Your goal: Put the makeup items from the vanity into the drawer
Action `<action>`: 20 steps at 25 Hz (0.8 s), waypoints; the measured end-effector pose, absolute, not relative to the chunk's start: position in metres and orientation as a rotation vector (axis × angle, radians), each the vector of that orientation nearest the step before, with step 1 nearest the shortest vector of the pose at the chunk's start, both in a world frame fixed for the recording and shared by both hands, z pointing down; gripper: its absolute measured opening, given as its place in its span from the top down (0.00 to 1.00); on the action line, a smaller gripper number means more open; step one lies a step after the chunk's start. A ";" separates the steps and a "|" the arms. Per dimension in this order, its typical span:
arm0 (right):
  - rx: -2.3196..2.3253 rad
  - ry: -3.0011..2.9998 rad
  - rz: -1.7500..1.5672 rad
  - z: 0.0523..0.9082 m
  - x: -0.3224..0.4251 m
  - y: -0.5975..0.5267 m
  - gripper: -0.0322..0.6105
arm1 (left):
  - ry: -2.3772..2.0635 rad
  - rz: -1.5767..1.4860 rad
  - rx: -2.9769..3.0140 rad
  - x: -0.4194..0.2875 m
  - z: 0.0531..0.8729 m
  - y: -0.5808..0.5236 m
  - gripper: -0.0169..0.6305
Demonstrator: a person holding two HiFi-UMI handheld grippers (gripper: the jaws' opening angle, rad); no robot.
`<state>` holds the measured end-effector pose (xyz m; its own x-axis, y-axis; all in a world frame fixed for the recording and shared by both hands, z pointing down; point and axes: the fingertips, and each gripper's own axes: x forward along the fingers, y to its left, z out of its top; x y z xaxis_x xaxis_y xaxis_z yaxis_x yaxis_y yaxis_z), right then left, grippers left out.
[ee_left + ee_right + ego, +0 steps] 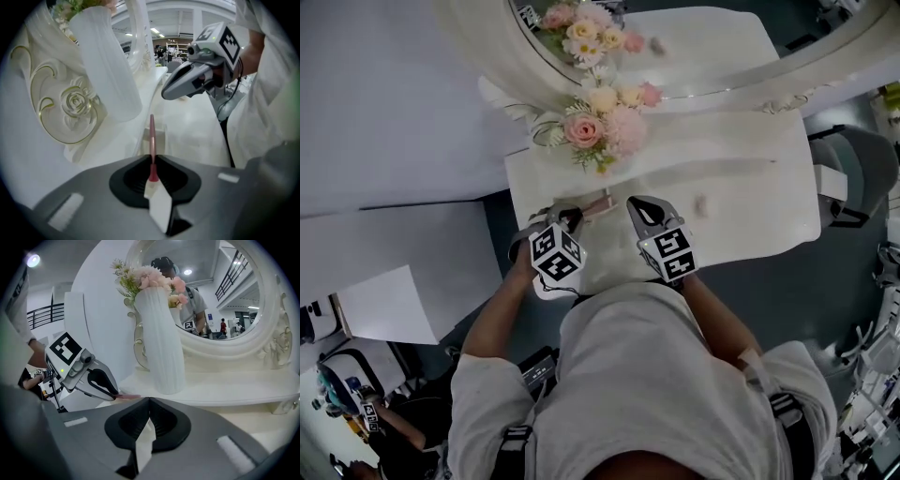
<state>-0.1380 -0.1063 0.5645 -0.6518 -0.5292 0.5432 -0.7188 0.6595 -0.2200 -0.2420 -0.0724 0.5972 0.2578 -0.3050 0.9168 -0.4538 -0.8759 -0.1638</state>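
Starting at the left, a slim pink pencil (598, 204) is held clamped in the left gripper (574, 217), over the near part of the vanity top (750, 216). Its long axis runs on along the jaws, tip aimed away from the person toward the vase of flowers (600, 122). Just beside it, the right gripper (639, 206) is closed on nothing. Further right, a small pale item (701, 204) is seen lying on the top, nearer the right gripper than the left. No drawer is made out in any view. It is judged to sit under the front edge, so the pencil would have to be brought back and down.
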 end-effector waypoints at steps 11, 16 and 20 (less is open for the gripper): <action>1.107 -2.380 0.644 0.574 -0.137 -0.101 0.95 | -0.510 1.857 2.434 -0.253 0.625 -0.072 0.91; 1.146 -2.359 0.657 0.577 -0.134 -0.099 0.95 | -0.492 1.894 2.427 -0.258 0.632 -0.079 0.91; 1.174 -2.351 0.660 0.577 -0.131 -0.099 0.95 | -0.467 1.943 2.406 -0.262 0.637 -0.081 0.91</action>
